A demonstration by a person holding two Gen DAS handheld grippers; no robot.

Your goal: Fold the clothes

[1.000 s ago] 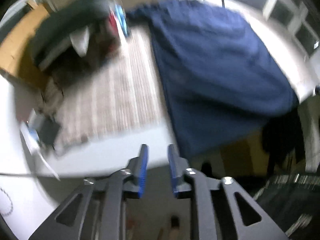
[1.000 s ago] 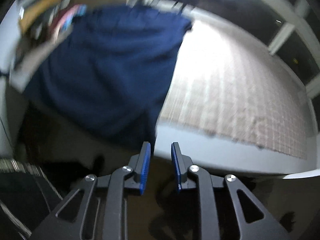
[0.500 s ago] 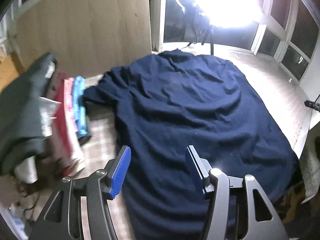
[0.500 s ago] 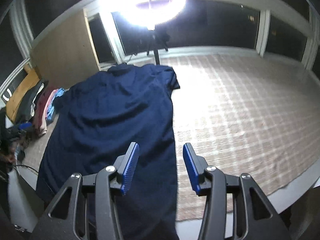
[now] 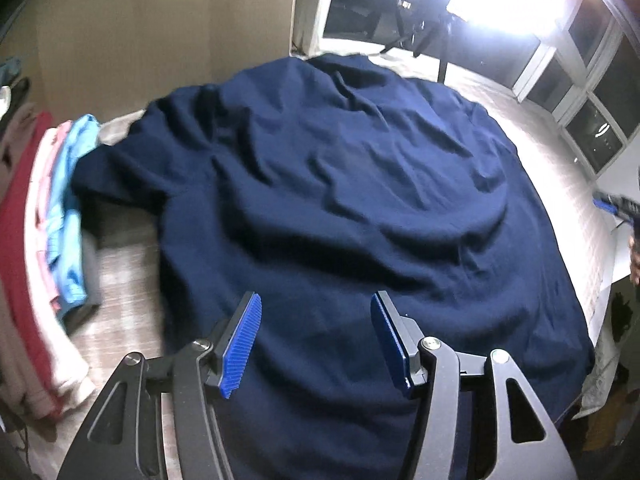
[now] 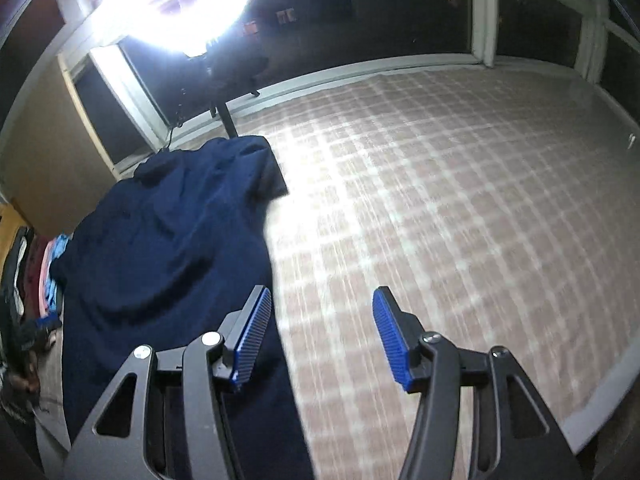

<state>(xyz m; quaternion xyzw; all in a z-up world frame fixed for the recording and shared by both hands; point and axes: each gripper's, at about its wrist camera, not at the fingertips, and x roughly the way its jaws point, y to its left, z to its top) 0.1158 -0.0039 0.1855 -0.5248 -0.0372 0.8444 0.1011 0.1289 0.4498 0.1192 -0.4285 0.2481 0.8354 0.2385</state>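
Note:
A large navy blue shirt (image 5: 340,208) lies spread and wrinkled on a checked cloth. My left gripper (image 5: 316,344) hovers over its near half, open, with nothing between the blue pads. In the right wrist view the same shirt (image 6: 168,264) lies at the left. My right gripper (image 6: 320,336) hangs above the shirt's right edge and the bare checked cloth (image 6: 440,200); its jaws are opening and hold nothing. The right gripper's blue tip (image 5: 612,206) shows at the far right of the left wrist view.
A row of folded clothes (image 5: 44,240) in red, pink and light blue lies left of the shirt. A bright lamp on a stand (image 6: 224,108) is behind the table, before dark windows. A wooden panel (image 5: 160,32) rises at the back left.
Both grippers swung from the table's front edge to above the shirt and cloth. Their jaws went from nearly shut to wide apart. The shirt has stayed in place.

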